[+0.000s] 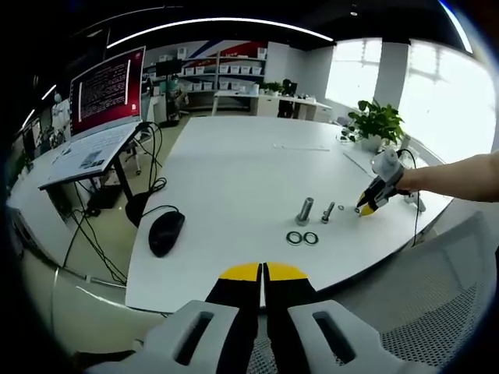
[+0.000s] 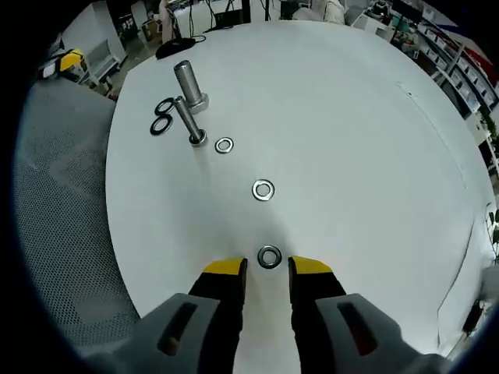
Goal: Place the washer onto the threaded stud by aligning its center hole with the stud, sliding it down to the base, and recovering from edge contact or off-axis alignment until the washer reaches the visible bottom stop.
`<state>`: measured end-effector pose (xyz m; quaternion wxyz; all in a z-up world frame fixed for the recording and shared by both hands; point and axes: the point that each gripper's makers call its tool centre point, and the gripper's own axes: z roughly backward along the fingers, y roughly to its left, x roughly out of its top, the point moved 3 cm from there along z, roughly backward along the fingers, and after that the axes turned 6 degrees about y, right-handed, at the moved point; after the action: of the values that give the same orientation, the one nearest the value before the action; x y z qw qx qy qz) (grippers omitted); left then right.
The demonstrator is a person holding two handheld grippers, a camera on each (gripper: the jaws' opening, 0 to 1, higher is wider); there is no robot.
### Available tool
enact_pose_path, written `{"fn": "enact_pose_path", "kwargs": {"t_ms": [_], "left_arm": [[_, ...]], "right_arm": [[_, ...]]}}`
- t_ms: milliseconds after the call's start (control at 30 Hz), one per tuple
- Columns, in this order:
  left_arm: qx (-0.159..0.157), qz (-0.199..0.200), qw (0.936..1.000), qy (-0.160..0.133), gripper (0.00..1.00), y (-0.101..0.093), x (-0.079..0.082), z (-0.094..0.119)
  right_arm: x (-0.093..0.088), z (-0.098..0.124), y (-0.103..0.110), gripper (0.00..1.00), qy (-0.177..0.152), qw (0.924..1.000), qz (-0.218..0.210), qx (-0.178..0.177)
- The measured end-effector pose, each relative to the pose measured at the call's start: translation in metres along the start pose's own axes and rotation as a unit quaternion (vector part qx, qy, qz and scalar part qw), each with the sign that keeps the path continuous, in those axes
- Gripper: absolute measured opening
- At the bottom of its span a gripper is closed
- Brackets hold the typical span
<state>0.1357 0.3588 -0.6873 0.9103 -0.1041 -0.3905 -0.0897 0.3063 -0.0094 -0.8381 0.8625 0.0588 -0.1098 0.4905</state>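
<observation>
Three metal washers lie in a row on the white table (image 2: 351, 117): the nearest washer (image 2: 269, 256) sits flat just ahead of and between my right gripper's yellow tips, a second washer (image 2: 263, 189) is farther on, and a third washer (image 2: 224, 145) lies beside the thin threaded stud (image 2: 188, 121). A thicker bolt (image 2: 187, 82) stands behind the stud. My right gripper (image 2: 267, 267) is open, its jaws either side of the nearest washer without holding it. The left gripper view has the right gripper (image 1: 366, 207) low on the table, right of the stud (image 1: 328, 212). My left gripper (image 1: 263, 271) hangs shut off the table's near edge.
Two black rubber rings (image 2: 162, 117) lie left of the stud, the same rings (image 1: 302, 238) in front of the bolts. A black mouse (image 1: 165, 232) with its cable sits at the table's left corner. A grey mesh chair (image 2: 54, 234) borders the table edge. A potted plant (image 1: 376, 123) stands far right.
</observation>
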Motion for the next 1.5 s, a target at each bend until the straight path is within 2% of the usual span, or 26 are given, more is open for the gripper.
{"fn": "enact_pose_path", "kwargs": {"t_ms": [167, 567, 733, 1033, 1500], "left_arm": [[0.0, -0.001, 1.0, 0.001, 0.0, 0.0, 0.0, 0.0], [-0.004, -0.004, 1.0, 0.005, 0.0, -0.001, -0.001, -0.001], [-0.006, -0.007, 0.9999, 0.005, 0.0, -0.002, -0.001, -0.001], [-0.007, -0.007, 0.9999, 0.004, 0.0, -0.002, -0.001, -0.001], [-0.009, -0.007, 0.9999, 0.0, 0.0, -0.003, -0.001, 0.0]], "right_arm": [[0.003, -0.001, 0.005, 0.15, 0.0, 1.0, 0.007, -0.006], [0.001, 0.001, 0.005, 0.14, 0.008, 0.9995, 0.007, -0.03], [0.005, 0.012, 0.01, 0.14, 0.002, 0.9998, 0.002, -0.022], [0.022, 0.037, 0.019, 0.14, -0.023, 0.9996, 0.001, -0.015], [0.067, 0.061, 0.046, 0.13, -0.062, 0.9976, 0.031, -0.003]]}}
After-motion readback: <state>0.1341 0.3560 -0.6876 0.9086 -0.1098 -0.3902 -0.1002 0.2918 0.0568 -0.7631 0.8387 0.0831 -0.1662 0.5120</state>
